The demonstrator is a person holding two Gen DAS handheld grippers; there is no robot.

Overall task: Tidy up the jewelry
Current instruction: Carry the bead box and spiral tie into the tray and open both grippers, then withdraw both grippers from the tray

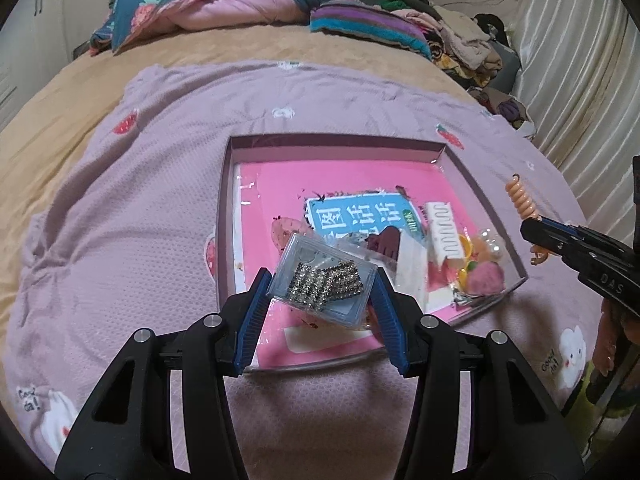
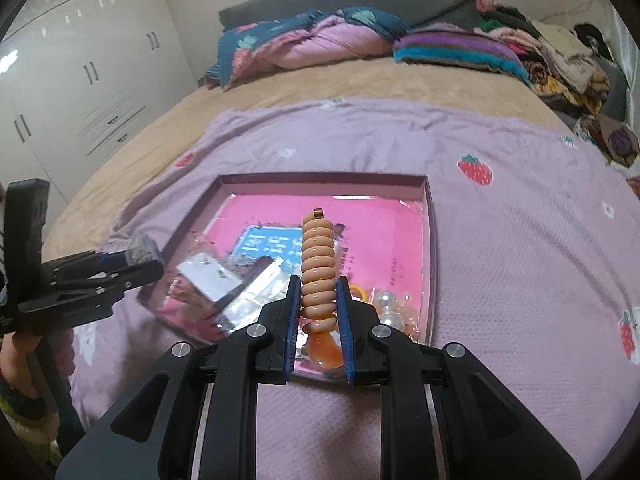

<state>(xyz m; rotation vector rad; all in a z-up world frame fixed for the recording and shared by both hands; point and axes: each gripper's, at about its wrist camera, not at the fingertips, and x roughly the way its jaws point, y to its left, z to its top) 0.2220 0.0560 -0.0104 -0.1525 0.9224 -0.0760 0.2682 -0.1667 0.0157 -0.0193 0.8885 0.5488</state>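
My left gripper [image 1: 320,280] is shut on a clear plastic case of rhinestone hair clips [image 1: 324,280], held above the near left part of a shallow pink-lined tray [image 1: 336,140]. My right gripper [image 2: 318,292] is shut on an orange spiral hair tie [image 2: 317,264], which sticks up between the fingers above the tray's near edge [image 2: 430,240]. In the left wrist view the right gripper [image 1: 532,232] and the spiral tie [image 1: 520,200] sit just past the tray's right wall. In the right wrist view the left gripper [image 2: 140,264] is at the tray's left side.
The tray holds a blue card [image 1: 360,216], a white comb clip [image 1: 442,236], pearl beads [image 2: 386,300], small orange and pink pieces [image 1: 480,268] and foil packets [image 2: 216,280]. It lies on a lilac strawberry blanket [image 1: 140,200] on a bed. Pillows and clothes lie beyond [image 1: 224,4].
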